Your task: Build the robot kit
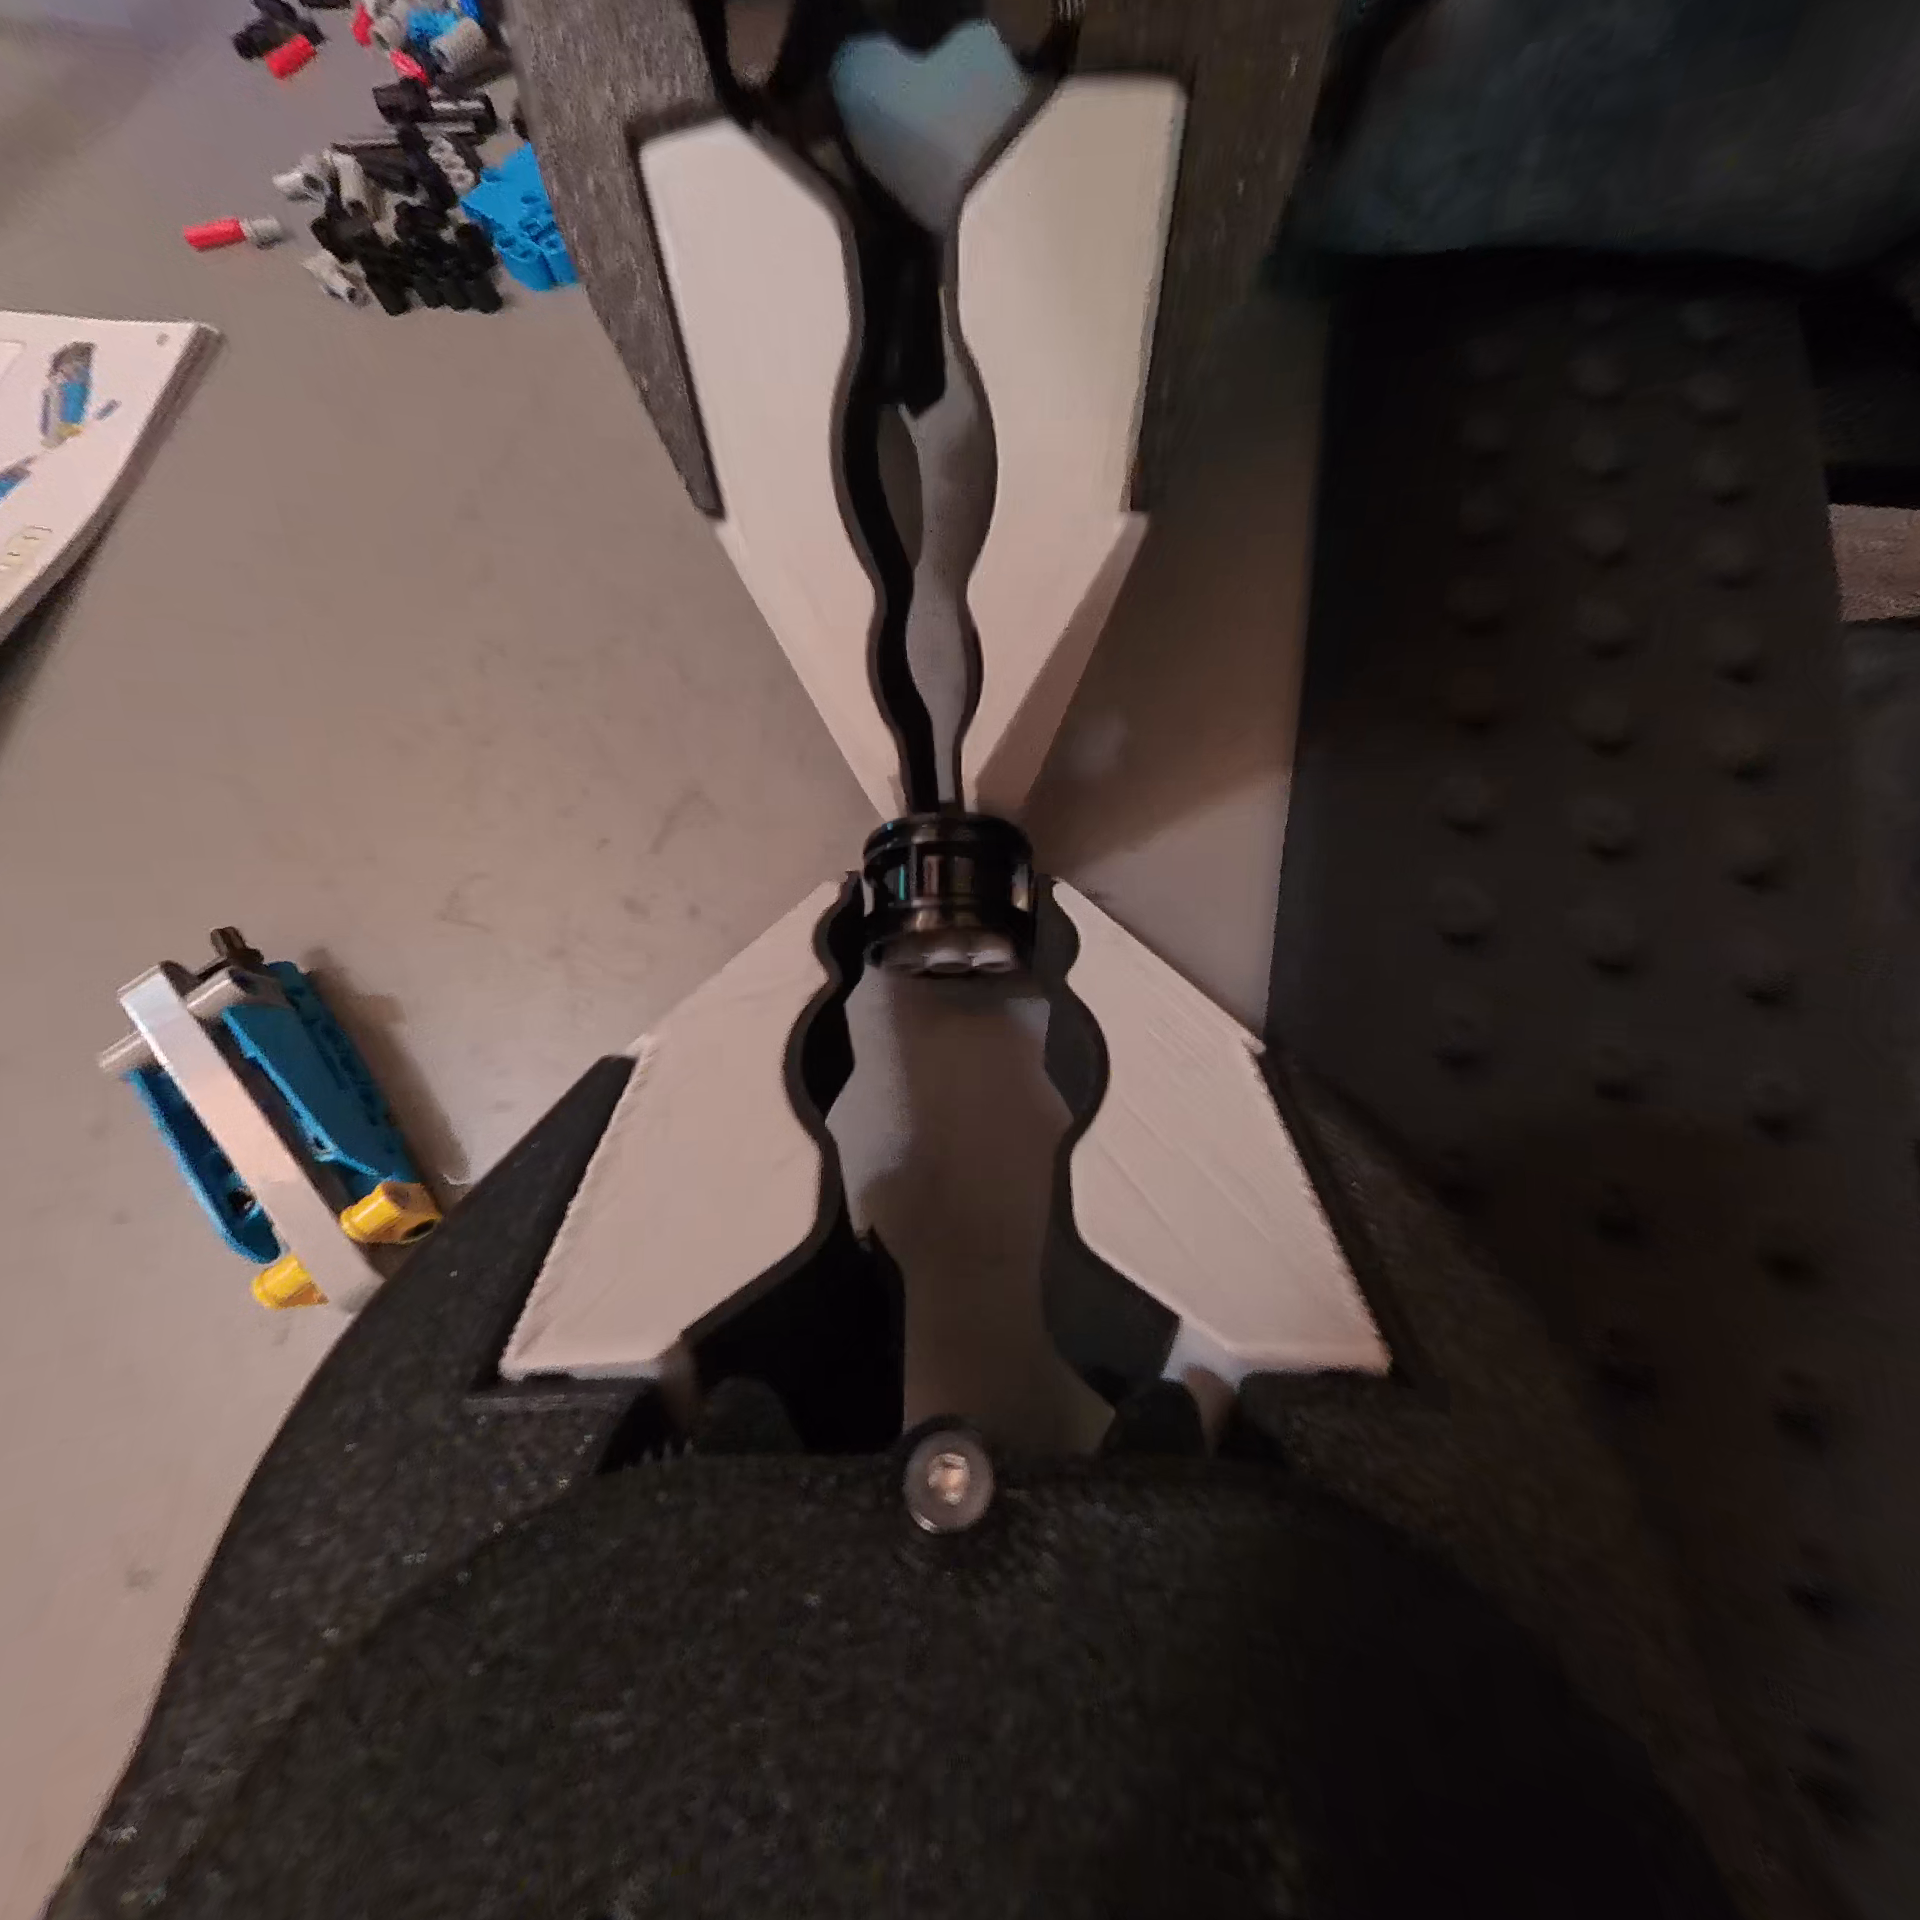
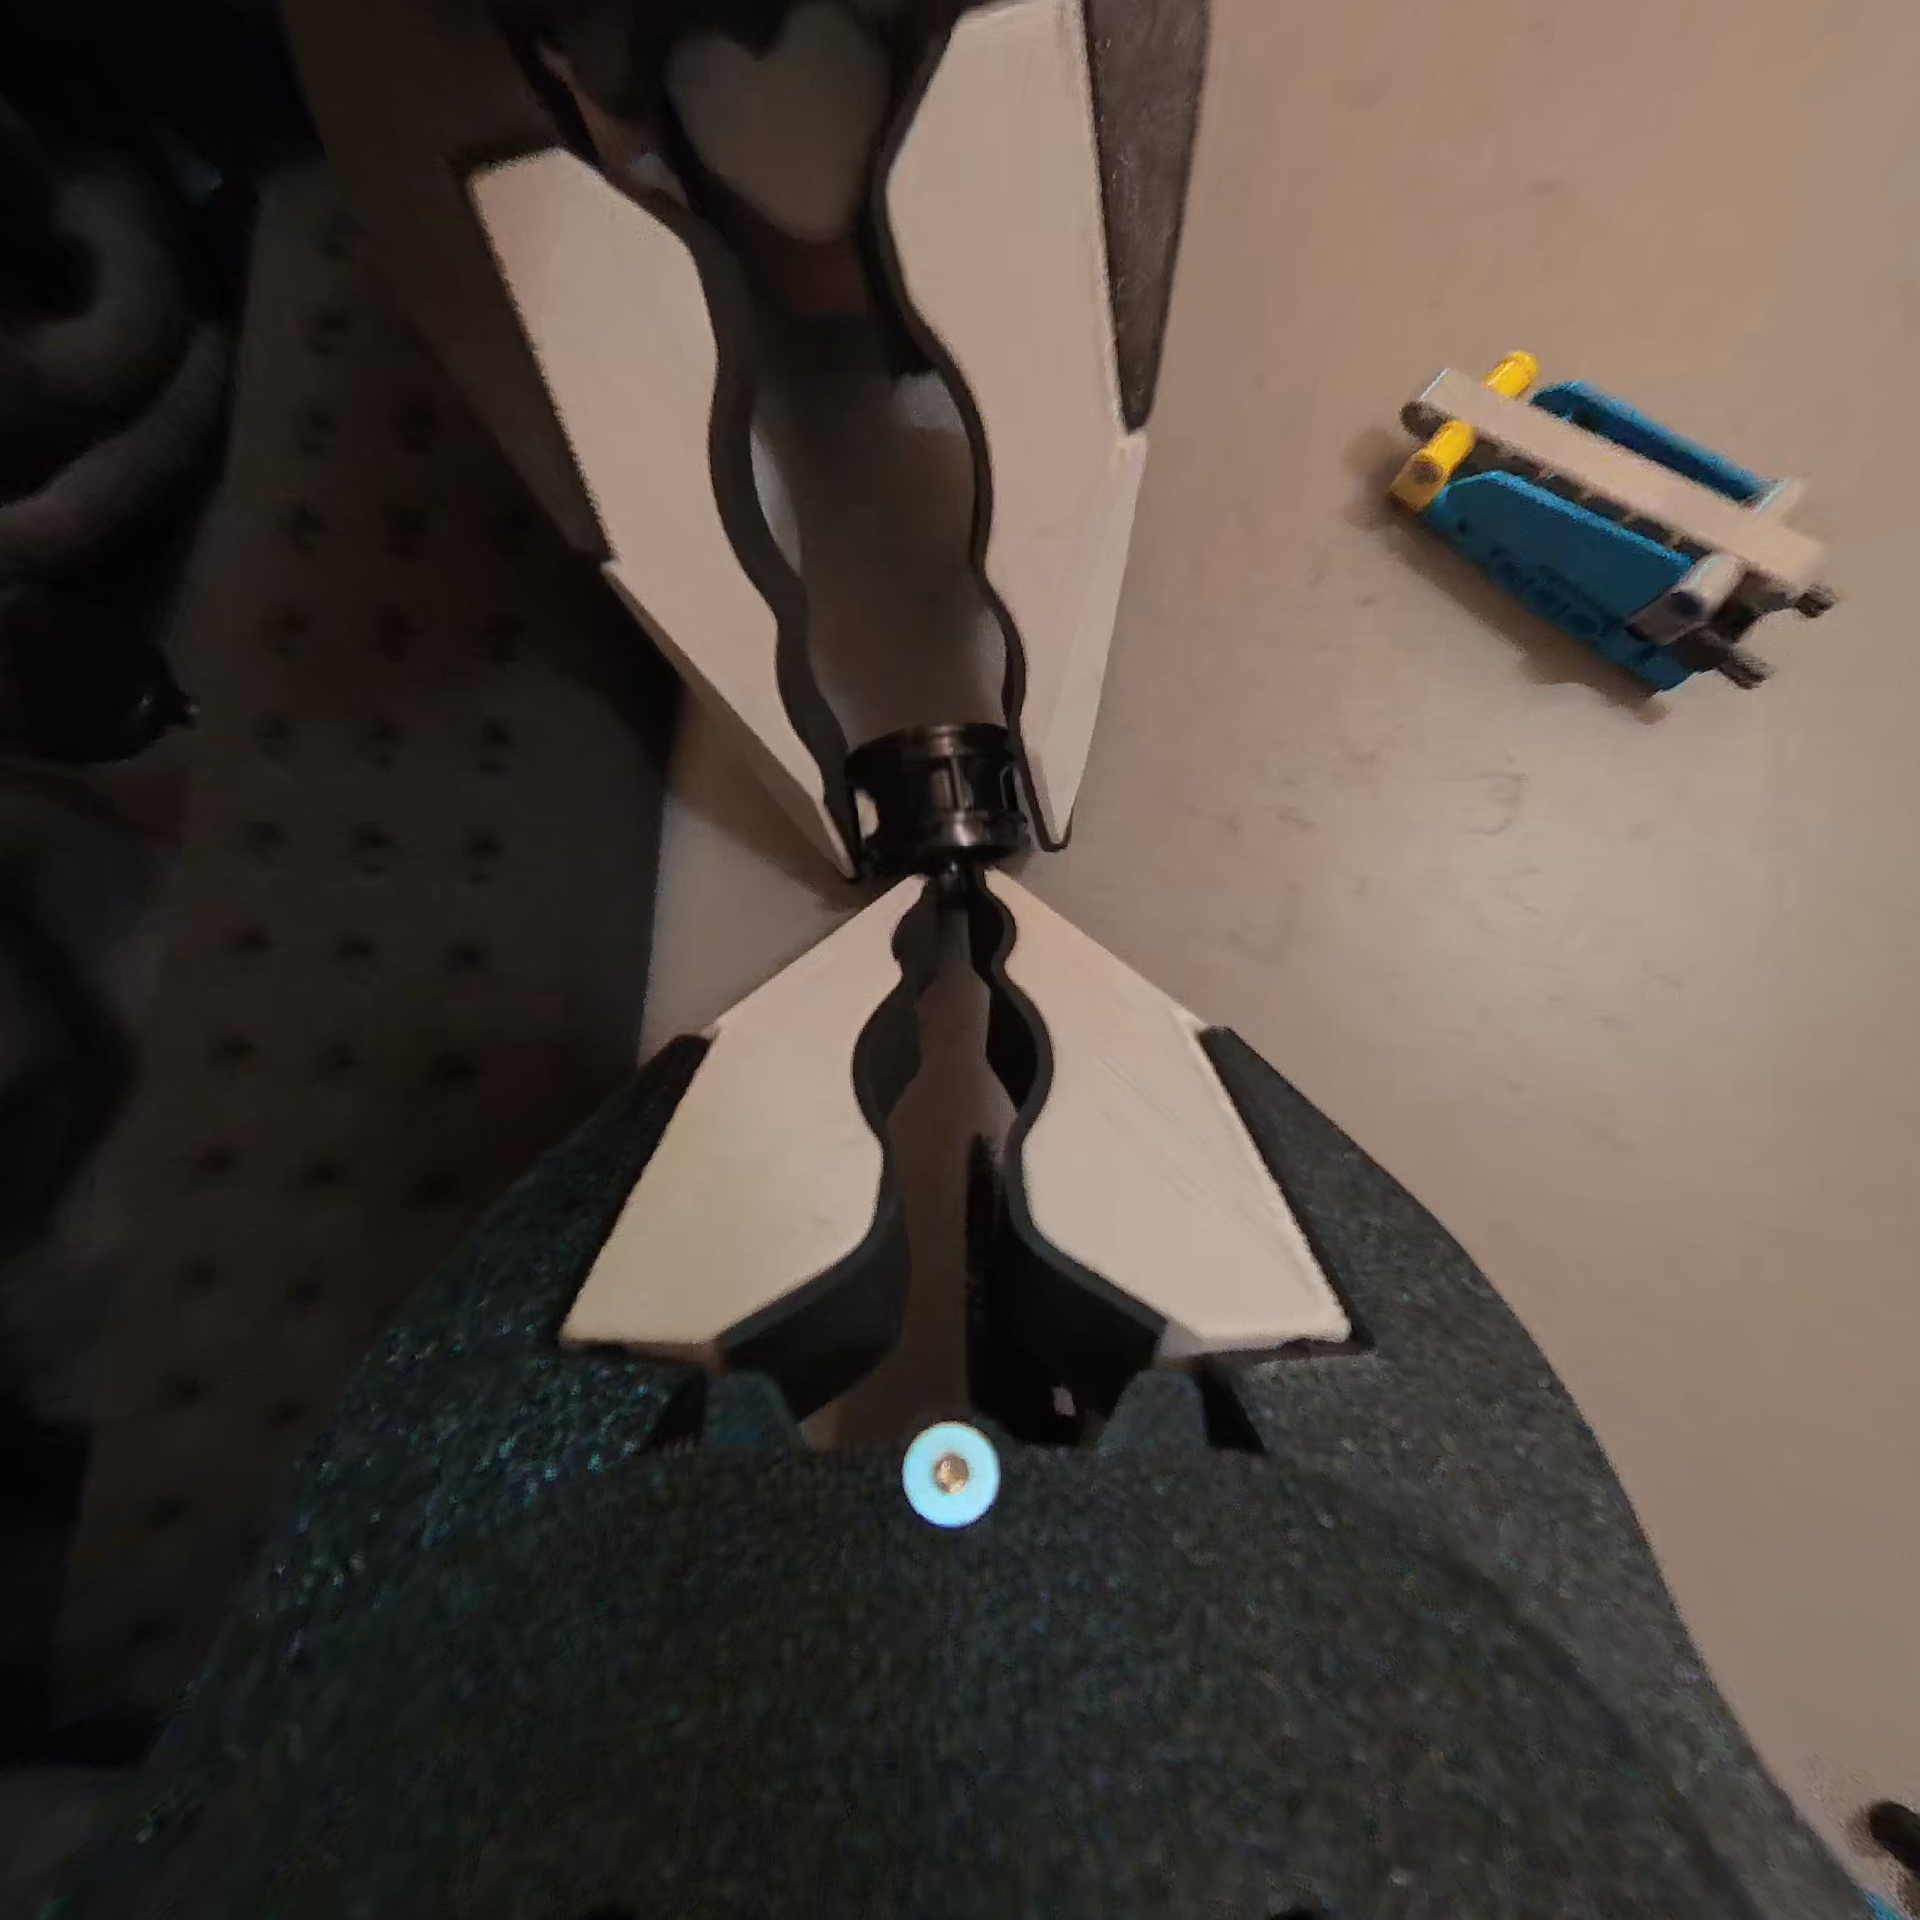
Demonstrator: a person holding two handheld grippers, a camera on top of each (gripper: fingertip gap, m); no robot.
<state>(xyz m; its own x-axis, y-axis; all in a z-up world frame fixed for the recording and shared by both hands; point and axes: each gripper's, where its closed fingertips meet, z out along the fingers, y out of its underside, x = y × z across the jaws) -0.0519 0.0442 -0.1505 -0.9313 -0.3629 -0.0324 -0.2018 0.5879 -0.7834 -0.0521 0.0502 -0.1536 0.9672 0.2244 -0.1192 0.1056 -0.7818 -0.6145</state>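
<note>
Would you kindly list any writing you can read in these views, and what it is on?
Booklet: only drawings show; any print is too blurred.
Blue assembly: faint marks, unreadable.
Left gripper, right gripper, black round part between them: no writing.

two tools (image 1: 948, 914), one black wheel hub (image 1: 945, 899), one blue assembly (image 1: 275, 1117), one booklet (image 1: 73, 436).

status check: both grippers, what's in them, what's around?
Left gripper shut on black ring piece. Right gripper shut on thin black pin at the ring's face. Blue-and-white assembly on table, apart; loose parts pile beyond.
</note>
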